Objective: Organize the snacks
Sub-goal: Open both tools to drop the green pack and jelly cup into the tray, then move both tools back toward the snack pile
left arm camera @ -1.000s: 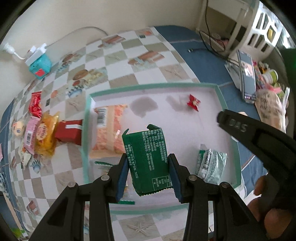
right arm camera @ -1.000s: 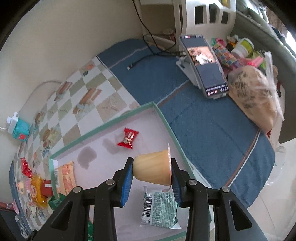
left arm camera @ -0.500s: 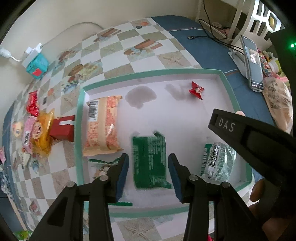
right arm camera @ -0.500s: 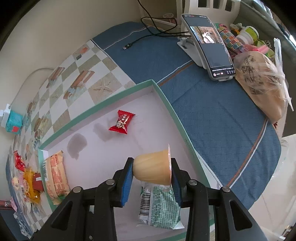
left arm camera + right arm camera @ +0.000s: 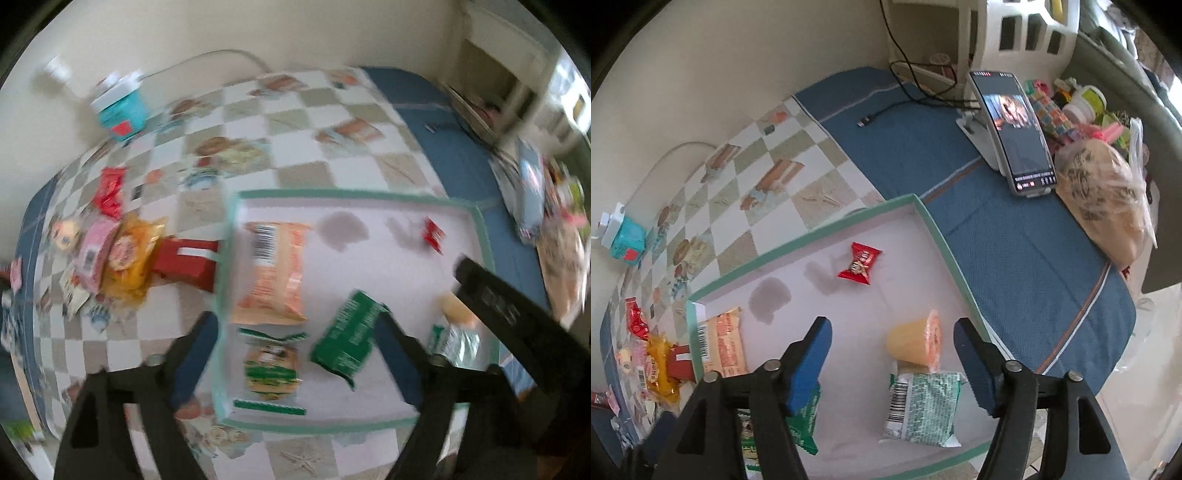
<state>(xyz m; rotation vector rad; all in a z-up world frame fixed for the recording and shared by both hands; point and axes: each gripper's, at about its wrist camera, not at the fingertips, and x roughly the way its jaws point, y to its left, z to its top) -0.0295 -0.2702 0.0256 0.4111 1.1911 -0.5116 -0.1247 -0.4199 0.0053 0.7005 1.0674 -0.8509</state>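
Having just spread, both grippers' fingers (image 5: pixel 816 354) stand empty above the tray (image 5: pixel 945 251), jelly cup (image 5: pixel 916 341) lying inside.

a teal-rimmed white tray (image 5: pixel 942 236) sits on a checkered cloth (image 5: pixel 701 199) beside blue cloth (image 5: pixel 1015 258).

No wording can be read with confidence anywhere. Barcodes show on the orange packet (image 5: pixel 721 345) at lower left and on the pale green packet (image 5: pixel 923 410) at bottom centre. The red candy wrapper (image 5: pixel 859 263) carries a round logo, its lettering too small to make out.
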